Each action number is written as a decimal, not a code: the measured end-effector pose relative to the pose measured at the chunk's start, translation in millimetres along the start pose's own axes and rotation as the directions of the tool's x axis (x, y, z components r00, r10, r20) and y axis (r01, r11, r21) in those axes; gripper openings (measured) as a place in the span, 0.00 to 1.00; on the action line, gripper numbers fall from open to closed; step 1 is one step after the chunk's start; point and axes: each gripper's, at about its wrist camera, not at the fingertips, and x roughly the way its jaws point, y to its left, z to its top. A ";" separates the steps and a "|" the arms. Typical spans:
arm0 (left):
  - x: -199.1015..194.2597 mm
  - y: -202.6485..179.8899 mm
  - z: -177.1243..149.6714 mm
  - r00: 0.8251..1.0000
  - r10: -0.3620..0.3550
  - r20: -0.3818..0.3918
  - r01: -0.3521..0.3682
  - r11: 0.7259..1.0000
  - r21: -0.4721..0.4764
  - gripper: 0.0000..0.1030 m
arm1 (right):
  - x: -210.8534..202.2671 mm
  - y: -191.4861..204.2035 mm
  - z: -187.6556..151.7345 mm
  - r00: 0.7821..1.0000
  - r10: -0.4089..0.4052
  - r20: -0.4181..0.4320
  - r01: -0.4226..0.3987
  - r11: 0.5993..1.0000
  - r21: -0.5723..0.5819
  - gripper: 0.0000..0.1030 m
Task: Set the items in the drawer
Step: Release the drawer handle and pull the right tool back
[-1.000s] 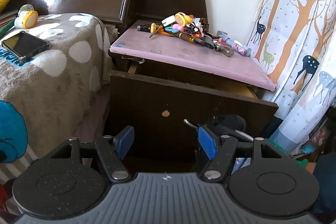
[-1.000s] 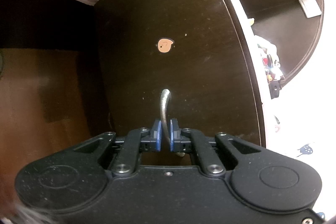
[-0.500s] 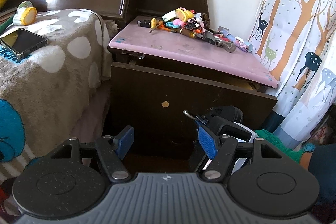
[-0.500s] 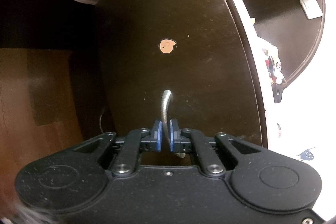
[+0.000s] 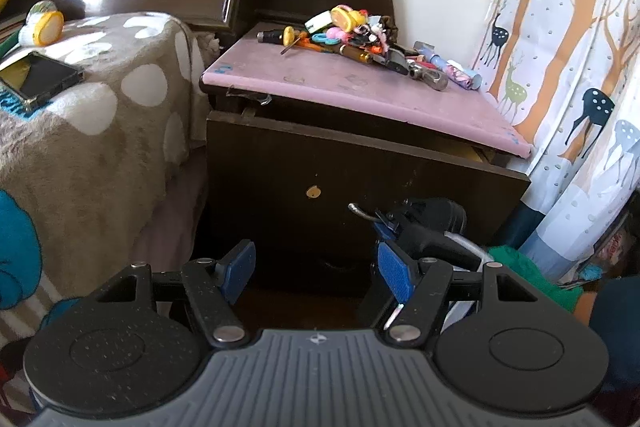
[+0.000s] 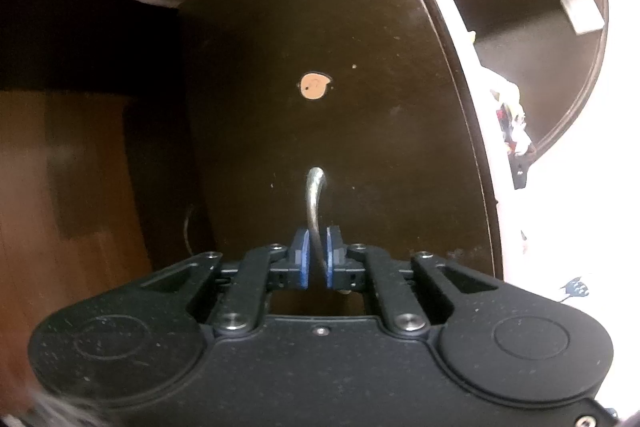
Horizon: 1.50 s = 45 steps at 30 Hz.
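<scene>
A dark wooden drawer [image 5: 360, 183] of the nightstand stands pulled partly out under the pink top [image 5: 340, 83]. A pile of small items [image 5: 360, 35], tools, pens and hair clips, lies at the back of the pink top. My right gripper [image 6: 315, 259] is shut on the metal drawer handle [image 6: 314, 199]; it also shows in the left wrist view [image 5: 386, 223] at the drawer front. My left gripper [image 5: 316, 269] is open and empty, held low in front of the drawer.
A bed with a spotted brown blanket [image 5: 92, 115] stands left of the nightstand, with a phone [image 5: 40, 79] on it. A deer-print curtain [image 5: 572, 59] hangs to the right. Wooden floor [image 6: 72, 187] lies below the drawer.
The drawer front has come a little further out with my right gripper on its handle. My left gripper has shifted slightly, staying open.
</scene>
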 end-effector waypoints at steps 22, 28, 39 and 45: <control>-1.5 9.7 2.1 1.000 -0.009 0.005 0.010 0.999 -0.036 0.65 | 20.9 -12.0 10.1 0.991 -0.009 -0.136 0.022 0.995 0.098 0.05; 0.0 9.6 3.4 1.000 -0.018 0.003 0.018 0.999 -0.037 0.65 | 19.5 -2.4 5.0 0.993 -0.027 -0.113 0.033 0.998 0.052 0.05; 4.3 6.2 3.6 1.000 -0.021 -0.006 0.021 0.999 -0.031 0.65 | 34.8 -6.5 0.0 0.993 -0.034 -0.110 0.036 0.999 0.009 0.06; 6.8 3.6 2.0 1.000 -0.022 -0.018 0.022 1.000 -0.017 0.65 | 35.9 -4.5 0.2 0.995 -0.048 -0.090 0.046 0.999 -0.024 0.07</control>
